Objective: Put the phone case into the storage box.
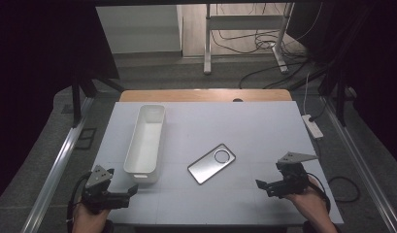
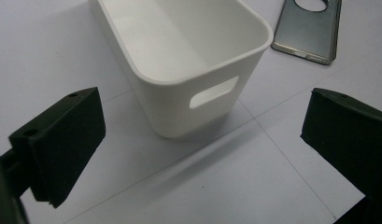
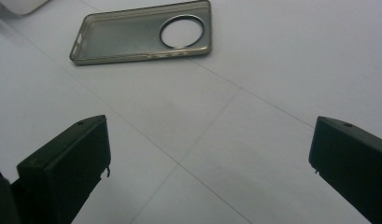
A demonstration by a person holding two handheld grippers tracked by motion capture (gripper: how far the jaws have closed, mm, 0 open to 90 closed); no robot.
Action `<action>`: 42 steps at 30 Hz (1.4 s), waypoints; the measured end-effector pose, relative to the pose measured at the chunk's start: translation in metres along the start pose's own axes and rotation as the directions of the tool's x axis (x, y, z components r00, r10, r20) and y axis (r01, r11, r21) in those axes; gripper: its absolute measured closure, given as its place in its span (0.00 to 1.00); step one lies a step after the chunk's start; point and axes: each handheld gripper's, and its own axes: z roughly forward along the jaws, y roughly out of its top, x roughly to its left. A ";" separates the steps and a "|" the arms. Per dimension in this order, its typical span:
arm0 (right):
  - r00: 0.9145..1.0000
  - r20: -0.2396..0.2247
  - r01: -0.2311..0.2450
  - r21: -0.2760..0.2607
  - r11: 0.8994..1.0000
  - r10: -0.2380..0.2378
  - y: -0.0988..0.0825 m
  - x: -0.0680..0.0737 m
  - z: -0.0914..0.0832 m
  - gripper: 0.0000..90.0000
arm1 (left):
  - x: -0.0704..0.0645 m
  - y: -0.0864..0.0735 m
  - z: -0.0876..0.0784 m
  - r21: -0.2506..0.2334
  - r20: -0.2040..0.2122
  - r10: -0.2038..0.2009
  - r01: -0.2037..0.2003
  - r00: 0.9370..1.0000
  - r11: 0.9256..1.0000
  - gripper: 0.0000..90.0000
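Fingers (image 2: 62, 144) of the left gripper (image 1: 130, 191) stand wide apart with nothing between them, and so do those of the right gripper (image 1: 262, 185); both grippers hover over the near edge of the desk (image 1: 264, 131), each held by a hand.

Taking the phone case (image 1: 211, 163) as landmark: it lies flat and open side up near the middle of the desk, skewed, its round camera hole at the far-right end. A white bin (image 1: 145, 143) stands just to its left, not touching it, with the left gripper near and to the left of both and the right gripper near and to the right of the case.

The left gripper view shows the bin's handle slot (image 2: 213, 92) on its near end wall, which the high view barely resolves. The right gripper view shows the case's raised rim and side cut-outs. The case is cut off at the top edge in the left gripper view, and its material, perhaps smoky translucent plastic, is hard to judge.
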 end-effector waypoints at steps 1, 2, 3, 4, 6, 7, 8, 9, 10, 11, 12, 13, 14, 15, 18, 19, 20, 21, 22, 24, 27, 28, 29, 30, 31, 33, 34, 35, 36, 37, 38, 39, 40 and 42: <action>1.000 -0.006 0.008 0.004 1.000 -0.008 0.001 0.001 0.002 0.00 | 0.000 0.000 0.000 0.000 0.000 0.000 0.000 1.000 1.000 0.01; 1.000 -0.006 0.008 0.004 1.000 -0.008 0.001 0.001 0.002 0.00 | 0.000 0.000 0.000 -0.001 0.001 -0.001 0.001 1.000 1.000 0.01; 1.000 -0.010 0.012 0.005 1.000 -0.012 0.002 0.002 0.003 0.00 | 0.000 0.000 0.000 -0.003 0.004 -0.001 0.001 1.000 1.000 0.01; 1.000 -0.016 0.016 0.008 1.000 -0.016 0.004 0.004 0.005 0.00 | 0.001 0.000 0.000 -0.004 0.007 -0.003 0.003 1.000 1.000 0.01; 0.999 -0.026 0.026 0.007 1.000 -0.025 0.008 0.006 0.010 0.00 | 0.001 0.000 0.000 -0.004 0.009 -0.004 0.004 1.000 1.000 0.01; 0.999 -0.030 0.027 0.008 1.000 -0.027 0.009 0.007 0.011 0.00 | 0.001 0.000 0.000 -0.005 0.009 -0.004 0.004 1.000 1.000 0.01; 0.999 -0.030 0.027 0.008 1.000 -0.027 0.009 0.007 0.011 0.00 | 0.001 0.000 0.000 -0.005 0.009 -0.004 0.004 1.000 1.000 0.01; 0.999 -0.033 0.031 0.010 0.999 -0.030 0.010 0.007 0.013 0.00 | 0.001 0.000 0.000 -0.004 0.008 -0.002 0.002 1.000 1.000 0.01; 0.999 -0.034 0.034 0.012 0.999 -0.034 0.011 0.008 0.014 0.00 | 0.000 0.000 0.000 -0.004 0.006 0.000 0.000 1.000 1.000 0.01; 0.999 -0.037 0.036 0.014 0.999 -0.036 0.012 0.009 0.017 0.00 | 0.000 0.000 0.000 -0.004 0.006 0.001 -0.001 1.000 1.000 0.01; 0.999 -0.037 0.036 0.014 0.999 -0.036 0.012 0.009 0.017 0.00 | 0.000 0.000 0.000 -0.004 0.006 0.002 -0.002 1.000 1.000 0.01; 0.999 -0.039 0.038 0.014 0.999 -0.037 0.013 0.009 0.018 0.00 | 0.000 0.000 0.000 -0.003 0.006 0.002 -0.002 1.000 1.000 0.01; 0.998 -0.042 0.040 0.017 0.999 -0.040 0.014 0.010 0.019 0.00 | 0.000 0.000 0.000 -0.004 0.005 0.002 -0.002 1.000 1.000 0.01; 0.998 -0.046 0.041 0.016 0.999 -0.040 0.014 0.010 0.021 0.00 | 0.000 0.000 0.000 -0.004 0.004 0.002 -0.002 1.000 1.000 0.01; 0.998 -0.052 0.046 0.016 0.999 -0.045 0.017 0.011 0.025 0.00 | 0.000 0.000 0.000 -0.005 0.004 0.002 -0.002 1.000 1.000 0.01; 0.997 -0.058 0.052 0.014 0.999 -0.051 0.019 0.012 0.027 0.00 | 0.000 0.000 0.000 -0.004 0.004 0.002 -0.002 1.000 1.000 0.01; 0.997 -0.058 0.052 0.014 0.999 -0.051 0.020 0.012 0.027 0.00 | 0.000 0.000 0.000 -0.001 0.005 0.006 -0.006 1.000 1.000 0.01; 0.997 -0.056 0.055 0.013 0.998 -0.054 0.022 0.013 0.029 0.00 | 0.000 0.000 0.000 -0.001 0.005 0.008 -0.008 1.000 1.000 0.01; 0.996 -0.064 0.057 0.008 0.998 -0.056 0.022 0.013 0.030 0.00 | -0.001 0.000 0.000 0.002 0.003 0.014 -0.014 1.000 1.000 0.01; 0.995 -0.077 0.061 0.012 0.998 -0.060 0.025 0.014 0.033 0.00 | -0.001 0.000 0.000 0.005 0.005 0.018 -0.018 1.000 1.000 0.01; 0.994 -0.091 0.063 0.016 0.998 -0.061 0.028 0.015 0.036 0.00 | -0.001 0.000 0.000 0.004 0.006 0.018 -0.018 1.000 1.000 0.01; 0.993 -0.099 0.062 0.020 0.998 -0.060 0.028 0.016 0.036 0.00 | -0.001 0.000 0.000 0.003 0.007 0.018 -0.018 1.000 1.000 0.01; 0.993 -0.105 0.061 0.024 0.998 -0.058 0.030 0.016 0.038 0.00 | -0.001 0.000 0.000 0.001 0.009 0.017 -0.017 1.000 1.000 0.01; 0.993 -0.107 0.062 0.024 0.998 -0.059 0.031 0.016 0.039 0.00 | -0.001 0.000 0.000 0.002 0.009 0.018 -0.018 1.000 1.000 0.01; 0.992 -0.112 0.060 0.026 0.998 -0.057 0.032 0.016 0.040 0.00 | -0.001 0.000 0.000 0.002 0.009 0.018 -0.018 1.000 1.000 0.01; 0.992 -0.112 0.059 0.026 0.998 -0.055 0.033 0.016 0.040 0.00 | -0.001 0.000 0.000 0.002 0.010 0.022 -0.022 1.000 1.000 0.01; 0.992 -0.113 0.060 0.025 0.998 -0.057 0.034 0.016 0.041 0.00 | -0.001 0.000 0.000 0.002 0.010 0.022 -0.022 1.000 1.000 0.01; 0.992 -0.110 0.059 0.030 0.998 -0.055 0.035 0.017 0.042 0.00 | -0.001 0.000 0.000 0.000 0.011 0.021 -0.021 1.000 1.000 0.01; 0.992 -0.112 0.059 0.031 0.998 -0.056 0.036 0.017 0.044 0.00 | -0.001 0.000 0.000 -0.001 0.012 0.019 -0.019 1.000 1.000 0.01; 0.992 -0.111 0.060 0.031 0.998 -0.057 0.037 0.017 0.045 0.00 | -0.001 0.000 0.000 -0.001 0.013 0.016 -0.016 1.000 1.000 0.01; 0.991 -0.118 0.063 0.028 0.998 -0.059 0.038 0.017 0.046 0.00 | 0.000 0.000 0.000 -0.003 0.013 0.014 -0.014 1.000 1.000 0.01; 0.991 -0.116 0.068 0.030 0.997 -0.064 0.038 0.018 0.047 0.00 | 0.000 0.000 0.000 -0.006 0.016 0.010 -0.010 1.000 1.000 0.01; 0.991 -0.117 0.075 0.036 0.997 -0.070 0.039 0.020 0.049 0.00 | 0.001 0.000 0.000 -0.007 0.018 0.007 -0.007 1.000 1.000 0.01; 0.991 -0.108 0.084 0.037 0.996 -0.080 0.041 0.022 0.052 0.00 | 0.001 -0.001 -0.001 -0.009 0.020 0.005 -0.004 1.000 1.000 0.01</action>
